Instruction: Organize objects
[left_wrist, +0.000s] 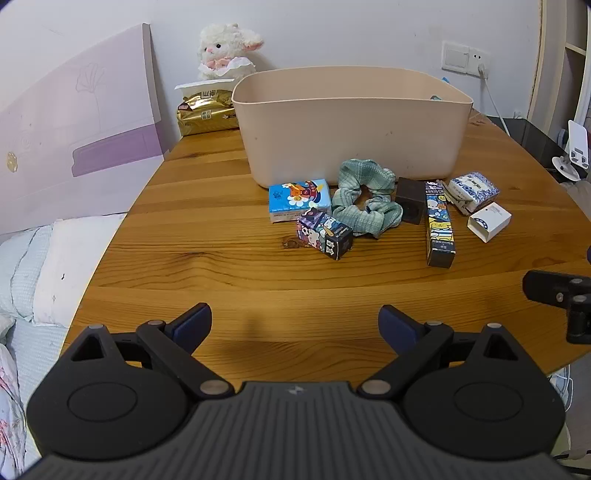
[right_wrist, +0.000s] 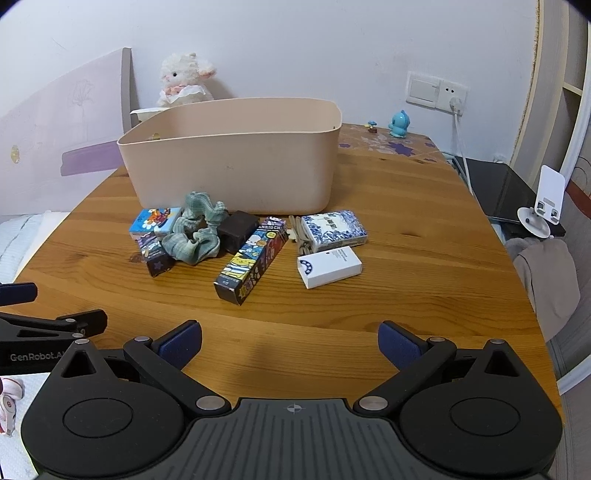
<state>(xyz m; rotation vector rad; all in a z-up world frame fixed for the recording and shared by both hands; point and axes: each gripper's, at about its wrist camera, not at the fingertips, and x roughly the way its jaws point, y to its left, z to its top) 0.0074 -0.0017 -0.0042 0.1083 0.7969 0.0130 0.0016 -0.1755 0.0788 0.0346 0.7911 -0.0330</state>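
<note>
A beige plastic bin (left_wrist: 354, 136) (right_wrist: 236, 162) stands on the wooden table (left_wrist: 221, 273) (right_wrist: 406, 229). In front of it lie a blue tissue pack (left_wrist: 298, 199) (right_wrist: 153, 221), a small dark cartoon box (left_wrist: 325, 234) (right_wrist: 155, 254), a green scrunchie (left_wrist: 365, 201) (right_wrist: 195, 230), a dark cube (left_wrist: 410, 199) (right_wrist: 238, 229), a long cartoon box (left_wrist: 439, 225) (right_wrist: 253, 260), a blue-white tissue pack (left_wrist: 474, 190) (right_wrist: 334, 229) and a white box (left_wrist: 489, 220) (right_wrist: 328, 266). My left gripper (left_wrist: 295, 325) and right gripper (right_wrist: 290, 341) are open and empty, above the table's near part, short of the objects.
A plush lamb (left_wrist: 227, 50) (right_wrist: 184, 79) and a gold packet (left_wrist: 207, 112) sit behind the bin. A blue figurine (right_wrist: 399, 123) stands at the back right. A bed (left_wrist: 33, 277) lies left of the table. A wall socket with a cable (right_wrist: 456, 99) is at the right.
</note>
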